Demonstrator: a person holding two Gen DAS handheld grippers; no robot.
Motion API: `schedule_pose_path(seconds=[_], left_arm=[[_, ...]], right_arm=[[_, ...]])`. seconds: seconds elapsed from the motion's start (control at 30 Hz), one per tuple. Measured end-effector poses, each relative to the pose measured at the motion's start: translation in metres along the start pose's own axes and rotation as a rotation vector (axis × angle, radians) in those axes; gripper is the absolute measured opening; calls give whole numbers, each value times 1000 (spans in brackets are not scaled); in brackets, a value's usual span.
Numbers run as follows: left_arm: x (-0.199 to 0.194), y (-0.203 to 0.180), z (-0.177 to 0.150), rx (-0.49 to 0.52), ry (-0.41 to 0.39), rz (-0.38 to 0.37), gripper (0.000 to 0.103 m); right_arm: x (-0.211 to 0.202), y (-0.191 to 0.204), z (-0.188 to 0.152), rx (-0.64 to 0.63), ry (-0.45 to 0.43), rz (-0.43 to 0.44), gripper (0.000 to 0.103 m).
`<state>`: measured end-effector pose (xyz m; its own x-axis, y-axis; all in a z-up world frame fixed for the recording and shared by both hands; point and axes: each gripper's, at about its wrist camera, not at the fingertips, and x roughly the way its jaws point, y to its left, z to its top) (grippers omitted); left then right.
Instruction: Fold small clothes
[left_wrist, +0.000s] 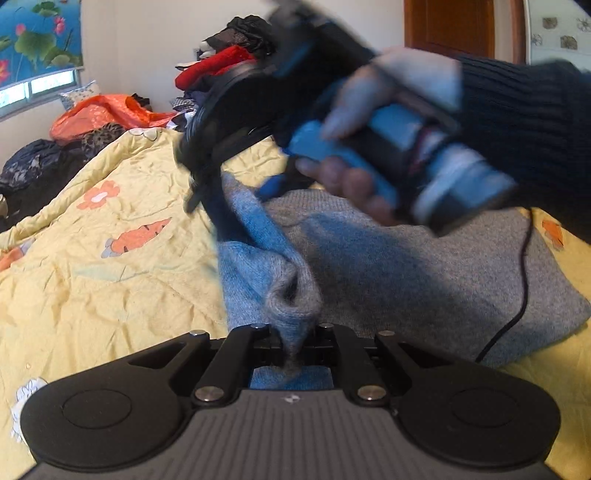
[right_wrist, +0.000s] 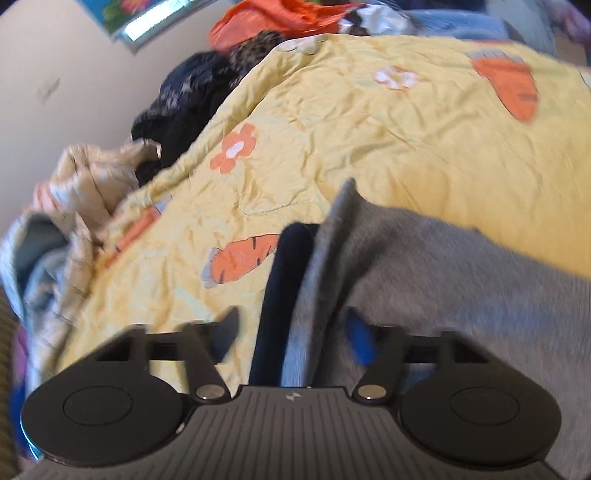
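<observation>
- Pinching a bunched corner of the grey sweater (left_wrist: 406, 266), the left claw (left_wrist: 293, 341) was clamped shut on it, ready to fold.
- The right claw (right_wrist: 314, 295), blurred, apparently gripped another edge.
- Beyond, the sweater lay on the yellow quilt (left_wrist: 110, 258).

This was a bedroom in a home. A bed (left_wrist: 92, 258) wore a crumpled yellow quilt (right_wrist: 369, 140) printed with carrots and flowers. Heaped clothes (left_wrist: 229, 62) and an orange plastic bag (left_wrist: 107, 110) lay by the pale wall, near a lotus-print blind (left_wrist: 37, 33) and wooden door (left_wrist: 454, 26).
</observation>
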<state>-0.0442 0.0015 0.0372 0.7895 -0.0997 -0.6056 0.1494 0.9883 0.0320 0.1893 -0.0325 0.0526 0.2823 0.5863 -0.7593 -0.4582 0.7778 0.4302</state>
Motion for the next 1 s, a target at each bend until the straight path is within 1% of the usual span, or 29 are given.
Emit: schedule_pose_path(seconds=[0.03, 0.1, 0.17, 0.23, 0.3, 0.33, 0.43, 0.5, 0.57, 0.6, 0.67, 0.7, 0.73, 0.77, 0.8, 0.83, 0.9, 0.93, 0.97, 1.0], left_arm=[[0, -1, 1, 9, -1, -1, 5], [-3, -4, 4, 31, -7, -6, 5], [-6, -7, 10, 39, -15, -37, 5], [-11, -18, 17, 53, -28, -87, 5], [-14, -37, 26, 76, -47, -152, 5], [-14, -49, 30, 88, -58, -187, 5], [-12, -88, 41, 115, -79, -293, 5], [-6, -116, 45, 127, -62, -369, 5], [1, -143, 44, 159, -32, -431, 5], [7, -157, 40, 186, -16, -445, 5], [23, -180, 29, 229, 44, -452, 5], [31, -188, 23, 248, 73, -439, 5], [36, -193, 19, 260, 85, -425, 5], [37, -195, 17, 268, 82, -419, 5], [37, -192, 16, 275, 76, -419, 5], [37, -191, 17, 281, 73, -424, 5], [39, -189, 19, 287, 81, -437, 6], [38, -192, 18, 295, 86, -445, 6], [36, -198, 17, 306, 88, -446, 6], [37, -200, 16, 316, 90, -447, 6]], right_arm=[[9, 0, 5, -26, 19, -23, 15], [9, -3, 4, -65, 14, -41, 15], [-8, -16, -1, -56, -20, -18, 15], [-38, -35, -6, -36, -69, 9, 15], [-73, -62, -12, -4, -121, 26, 14], [-92, -77, -16, 19, -144, 23, 14], [-148, -124, -35, 88, -209, -19, 14], [-178, -156, -54, 144, -237, -49, 14], [-198, -187, -75, 197, -246, -85, 14], [-203, -201, -87, 223, -247, -103, 14], [-201, -226, -110, 270, -238, -127, 15], [-197, -235, -120, 301, -235, -133, 21], [-193, -242, -129, 333, -242, -134, 26], [-193, -248, -134, 359, -258, -109, 28], [-192, -250, -139, 374, -277, -75, 35], [-193, -251, -140, 385, -297, -51, 46], [-197, -250, -135, 389, -348, -40, 57], [-198, -250, -131, 392, -369, -39, 56], [-196, -251, -126, 396, -369, -47, 51], [-190, -251, -119, 385, -332, -67, 20]])
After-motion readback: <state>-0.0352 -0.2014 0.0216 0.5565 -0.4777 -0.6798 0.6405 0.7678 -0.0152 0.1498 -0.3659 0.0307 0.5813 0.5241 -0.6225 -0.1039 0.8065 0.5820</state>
